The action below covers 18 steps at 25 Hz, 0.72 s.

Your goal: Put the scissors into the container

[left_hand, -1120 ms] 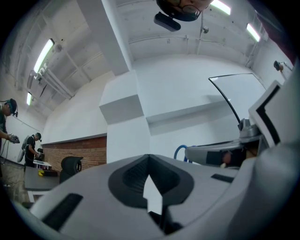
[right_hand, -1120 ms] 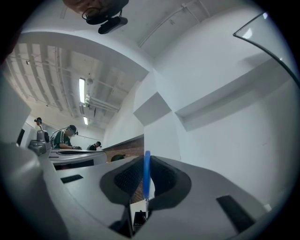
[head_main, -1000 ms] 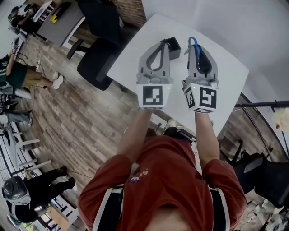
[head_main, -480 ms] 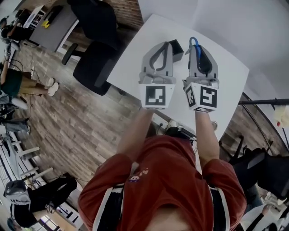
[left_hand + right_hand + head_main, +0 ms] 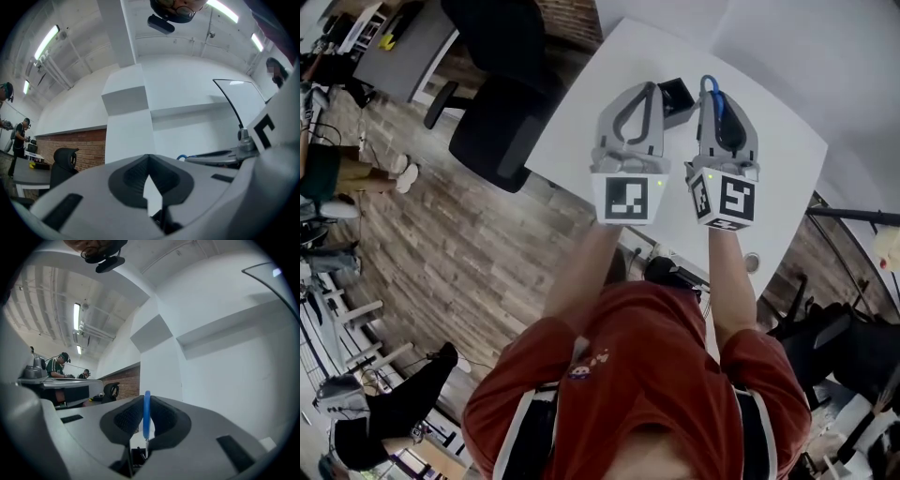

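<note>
Both grippers are held side by side above the white table in the head view. My right gripper is shut on the scissors, whose blue handle sticks up between the pads; the right gripper view shows the blue scissors edge-on in the right gripper. The left gripper is shut with nothing in it, its tips meeting in the left gripper view. The small black container stands on the table between the two tips, partly hidden by the left one.
A black office chair stands off the table's left edge on the wooden floor. People are at desks far left. A black stand reaches in at the right. The table's near edge runs under my forearms.
Both grippers have drifted a little across the table together. More of the black container now shows between their tips. The right gripper's hold on the scissors is unchanged.
</note>
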Each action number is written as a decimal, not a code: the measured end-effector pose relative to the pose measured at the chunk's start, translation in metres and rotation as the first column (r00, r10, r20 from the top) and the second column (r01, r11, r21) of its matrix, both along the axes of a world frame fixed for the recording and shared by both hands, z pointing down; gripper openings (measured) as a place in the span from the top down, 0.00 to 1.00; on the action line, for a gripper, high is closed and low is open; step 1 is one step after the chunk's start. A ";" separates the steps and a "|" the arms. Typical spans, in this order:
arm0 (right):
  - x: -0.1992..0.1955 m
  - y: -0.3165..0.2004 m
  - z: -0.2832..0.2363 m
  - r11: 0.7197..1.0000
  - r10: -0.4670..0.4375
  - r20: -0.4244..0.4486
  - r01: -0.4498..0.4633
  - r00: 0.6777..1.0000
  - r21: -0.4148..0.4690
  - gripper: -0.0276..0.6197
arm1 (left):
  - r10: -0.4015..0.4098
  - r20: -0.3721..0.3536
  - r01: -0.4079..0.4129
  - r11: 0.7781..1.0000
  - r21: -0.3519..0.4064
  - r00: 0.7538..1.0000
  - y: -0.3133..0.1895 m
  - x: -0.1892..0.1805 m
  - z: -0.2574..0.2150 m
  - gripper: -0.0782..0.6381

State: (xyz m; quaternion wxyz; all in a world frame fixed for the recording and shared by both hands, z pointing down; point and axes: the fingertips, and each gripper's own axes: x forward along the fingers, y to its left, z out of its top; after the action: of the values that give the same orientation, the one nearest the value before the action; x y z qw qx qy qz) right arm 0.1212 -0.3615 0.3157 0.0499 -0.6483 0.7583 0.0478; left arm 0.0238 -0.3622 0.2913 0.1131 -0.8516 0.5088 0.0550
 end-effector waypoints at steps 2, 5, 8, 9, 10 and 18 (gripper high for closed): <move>0.002 -0.006 0.005 1.000 0.001 0.003 -0.001 1.000 -0.011 0.88 | -0.001 -0.009 0.001 1.000 -0.015 1.000 -0.005 -0.001 0.003 0.87; 0.002 -0.014 0.013 1.000 -0.002 -0.001 0.002 1.000 -0.029 0.88 | -0.006 -0.023 0.005 0.999 -0.035 1.000 -0.010 -0.001 0.009 0.87; 0.003 -0.022 0.025 0.999 -0.001 -0.002 0.001 1.000 -0.047 0.88 | -0.008 -0.008 0.007 0.999 -0.054 1.000 -0.015 -0.001 0.021 0.87; 0.003 -0.025 0.029 0.999 0.000 -0.002 0.000 1.000 -0.052 0.88 | -0.008 -0.006 0.008 0.998 -0.055 1.000 -0.018 -0.001 0.024 0.87; 0.003 -0.028 0.032 0.998 0.001 -0.001 -0.001 1.000 -0.056 0.88 | -0.009 -0.004 0.009 0.998 -0.054 1.000 -0.020 -0.001 0.026 0.87; 0.003 -0.045 0.051 0.996 -0.001 0.005 0.001 1.000 -0.085 0.88 | -0.017 0.004 0.017 0.996 -0.085 1.000 -0.031 -0.004 0.044 0.87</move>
State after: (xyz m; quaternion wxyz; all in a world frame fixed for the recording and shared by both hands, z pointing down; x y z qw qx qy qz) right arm 0.1243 -0.4061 0.3670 0.0240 -0.6496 0.7598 0.0139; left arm 0.0194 -0.3929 0.3352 0.0778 -0.8515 0.5177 0.0309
